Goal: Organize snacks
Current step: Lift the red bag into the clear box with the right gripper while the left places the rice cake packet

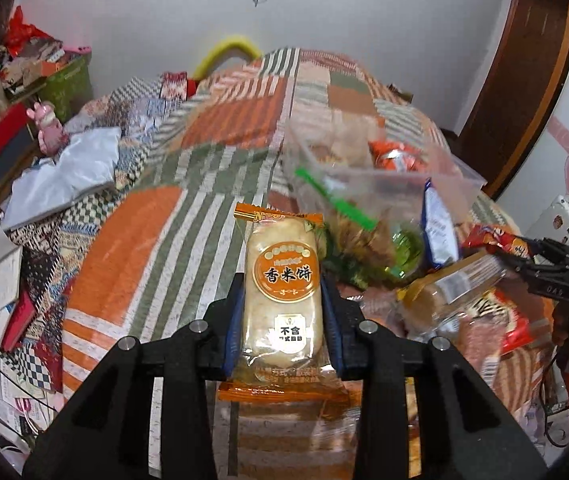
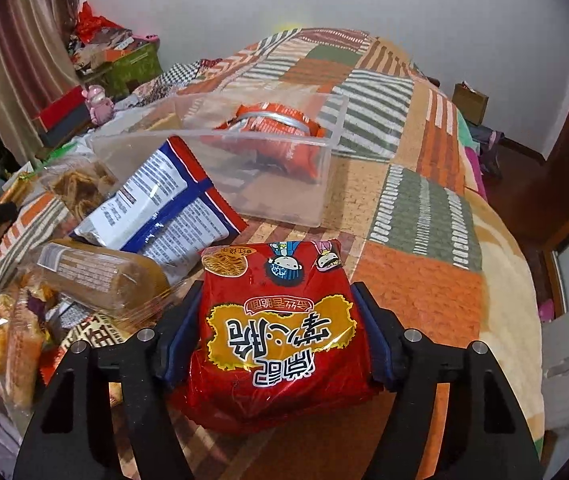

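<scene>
Left gripper (image 1: 282, 308): jaws nearly closed, pinching the rice cracker pack (image 1: 282, 280) across its middle, lifted above the quilt (image 1: 132, 240).
Right gripper (image 2: 280, 336): half-open jaws clamping the red noodle packet (image 2: 280, 336).
Bin: clear plastic bin (image 2: 326, 168) far ahead, one orange packet (image 2: 276, 136) inside.
Handling: both light and crinkly; contents probably brittle, so grip mid-body gently.

Clear bin (image 2: 284, 184) ahead of right gripper (image 2: 280, 344) holds 1 snack packet (image 2: 276, 136); loose snack pile (image 2: 96, 248) lies left of it.
</scene>
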### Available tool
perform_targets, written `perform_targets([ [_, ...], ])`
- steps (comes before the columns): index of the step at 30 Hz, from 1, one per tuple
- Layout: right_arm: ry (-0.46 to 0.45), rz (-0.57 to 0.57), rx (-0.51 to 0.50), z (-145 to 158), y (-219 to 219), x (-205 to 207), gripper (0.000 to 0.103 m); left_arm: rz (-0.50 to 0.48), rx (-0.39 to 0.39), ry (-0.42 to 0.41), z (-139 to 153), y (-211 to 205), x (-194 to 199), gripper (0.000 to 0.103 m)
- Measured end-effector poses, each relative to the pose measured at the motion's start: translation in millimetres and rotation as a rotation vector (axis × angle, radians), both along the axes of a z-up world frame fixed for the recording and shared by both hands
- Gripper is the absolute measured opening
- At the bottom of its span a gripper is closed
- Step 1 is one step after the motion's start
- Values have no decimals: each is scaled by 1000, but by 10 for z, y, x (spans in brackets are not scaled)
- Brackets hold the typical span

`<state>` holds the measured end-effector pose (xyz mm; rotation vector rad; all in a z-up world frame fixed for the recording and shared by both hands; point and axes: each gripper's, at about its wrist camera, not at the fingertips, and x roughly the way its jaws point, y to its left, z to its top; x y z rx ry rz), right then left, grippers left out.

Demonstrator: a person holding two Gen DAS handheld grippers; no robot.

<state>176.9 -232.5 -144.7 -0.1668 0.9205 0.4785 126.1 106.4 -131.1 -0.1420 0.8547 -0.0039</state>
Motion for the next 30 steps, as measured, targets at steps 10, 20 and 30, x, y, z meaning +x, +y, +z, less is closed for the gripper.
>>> perform_targets([
  [10, -103, -30, 72, 440, -111, -59, 66, -25, 3, -88, 352, -132, 87, 35],
  [20, -214, -11, 118, 806, 97, 100, 66, -59, 46, -159, 628, -361, 466, 35],
  [30, -266, 48, 124, 907, 512, 405, 66, -129, 10, -132, 551, -582, 986, 35],
])
